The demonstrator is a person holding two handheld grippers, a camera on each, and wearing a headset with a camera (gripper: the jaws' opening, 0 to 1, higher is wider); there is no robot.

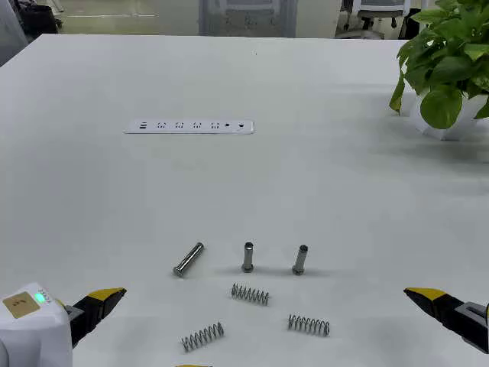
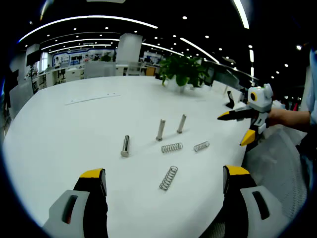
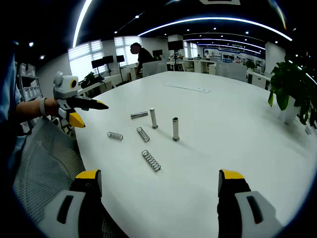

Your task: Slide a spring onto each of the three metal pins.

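left tool (image 2: 163, 172) and right tool (image 3: 159, 174): each spread wide, empty, hanging over the near desk (image 1: 306, 92) edge, flanking the parts. two pins (image 1: 248, 257) stand upright, ready to take springs (image 1: 250, 293). third pin (image 1: 188, 259) lies flat; i'd right it first. three springs lie loose just before the pins, none on yet.

White power strip (image 1: 189, 126) on the table (image 1: 321, 176), potted plant (image 1: 447, 65) at far right.

the head view looks down on the white table (image 1: 321, 191) from its near edge, the two gripper views low across it from either side, all sharing the pins (image 1: 247, 257) and springs (image 1: 250, 294).
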